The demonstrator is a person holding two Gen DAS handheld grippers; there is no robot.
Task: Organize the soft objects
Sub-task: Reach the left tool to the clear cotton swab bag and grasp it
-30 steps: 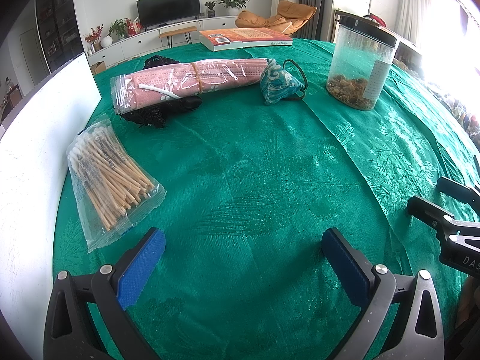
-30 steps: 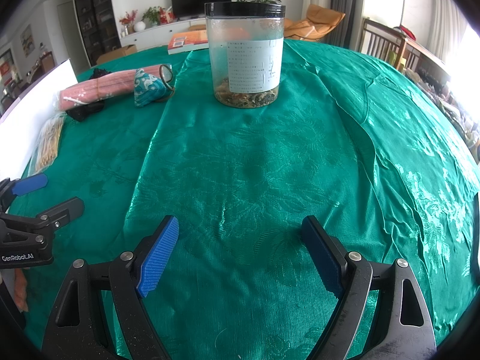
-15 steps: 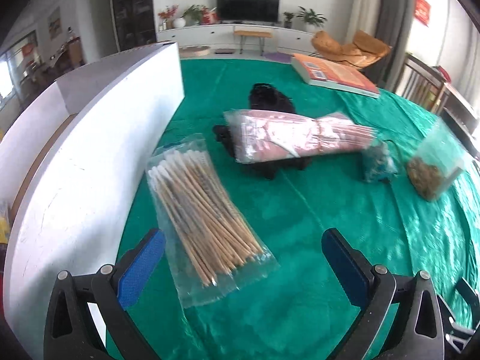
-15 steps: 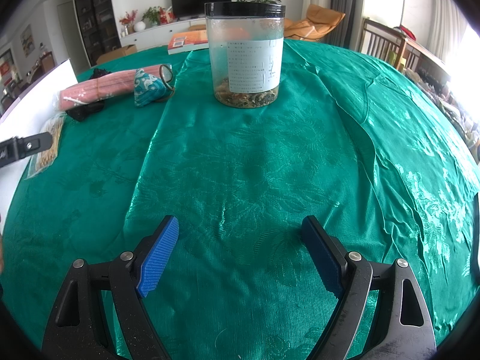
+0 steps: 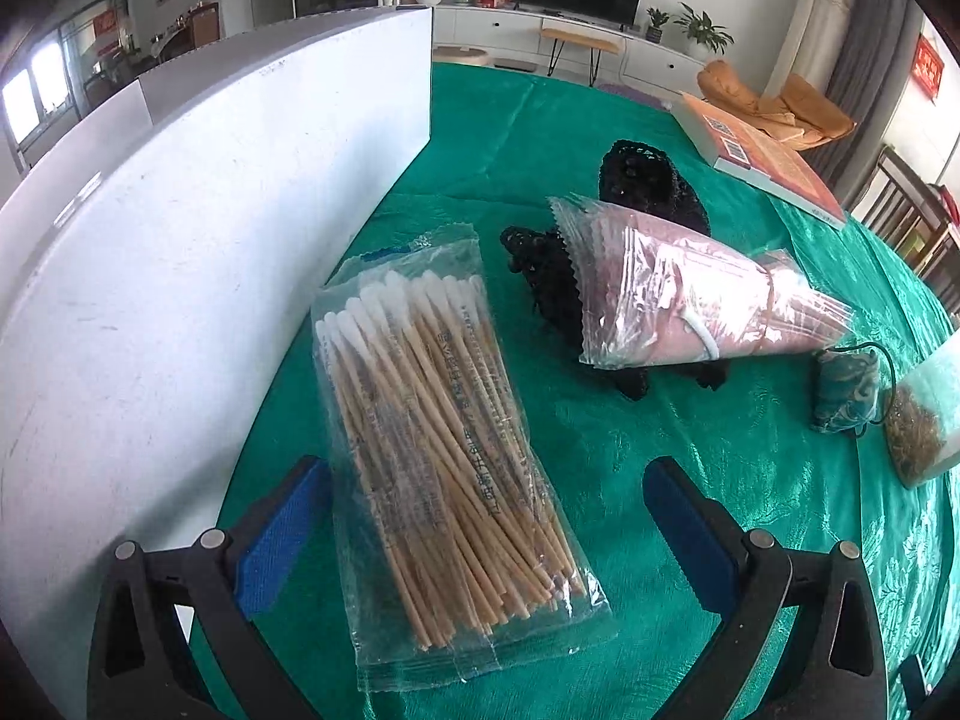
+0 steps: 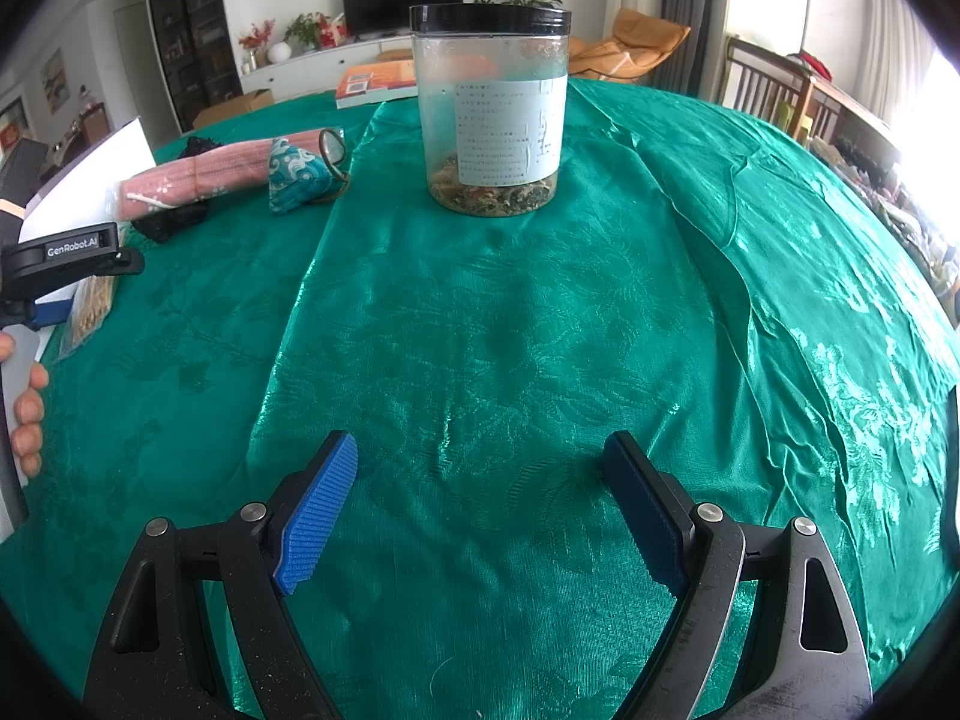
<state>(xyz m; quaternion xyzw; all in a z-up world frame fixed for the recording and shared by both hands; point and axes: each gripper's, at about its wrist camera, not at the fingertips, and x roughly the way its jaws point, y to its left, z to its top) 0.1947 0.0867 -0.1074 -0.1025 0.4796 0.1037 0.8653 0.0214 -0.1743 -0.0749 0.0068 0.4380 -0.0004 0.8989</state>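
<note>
Since the earlier frames the left gripper (image 5: 480, 516) has swung away from the open middle of the green tablecloth (image 5: 750, 480) toward the white board (image 5: 180, 276) at the table's left edge, so that the bag of cotton swabs (image 5: 444, 450), formerly off to the side, now lies between its fingers; the right gripper (image 6: 480, 504) has not shifted, and its view of the jar (image 6: 492, 108) is unchanged. The left tongs stand wide apart, one blue pad on each side of the swab bag's lower half, neither visibly pressing on it. The right tongs are likewise spread wide with only bare cloth between them. The swab bag lies flat, its long side running just beside the white board, which walls off that edge. Beyond it, the pink roll in clear wrap (image 5: 678, 306) rests across a black mesh item (image 5: 600, 252), with a small teal patterned pouch (image 5: 846, 390) near its far end and the jar just beside that at the picture's right rim. An orange book (image 5: 768, 156) lies farther back near the table's far edge. In the right wrist view, the broad cloth in front of the jar is open and wrinkled, falling away at the right; the left gripper and a hand (image 6: 27, 414) show at the left border.
</note>
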